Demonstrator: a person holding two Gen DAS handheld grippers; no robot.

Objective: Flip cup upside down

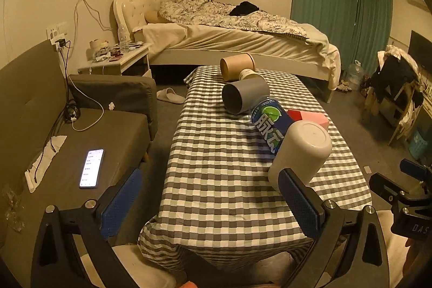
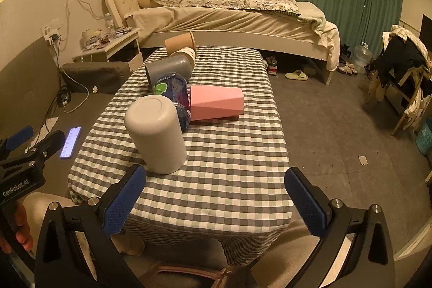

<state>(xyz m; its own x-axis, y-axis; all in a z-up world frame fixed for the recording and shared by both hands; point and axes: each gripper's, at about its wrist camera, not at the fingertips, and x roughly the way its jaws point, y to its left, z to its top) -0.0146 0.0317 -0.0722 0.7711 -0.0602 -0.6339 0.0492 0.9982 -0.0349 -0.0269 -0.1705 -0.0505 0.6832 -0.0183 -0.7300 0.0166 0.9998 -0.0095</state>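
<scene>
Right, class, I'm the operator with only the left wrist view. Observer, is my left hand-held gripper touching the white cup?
Observer: No. The right wrist view shows the left hand-held gripper off the table's left side, apart from the white cup.
Operator: What is the pink thing behind the cup?
Observer: A pink box, lying on its side beside the bottle.
Operator: And the right hand-held gripper?
Observer: The right hand-held gripper is open and empty, its fingers wide apart over the table's near end.
</scene>
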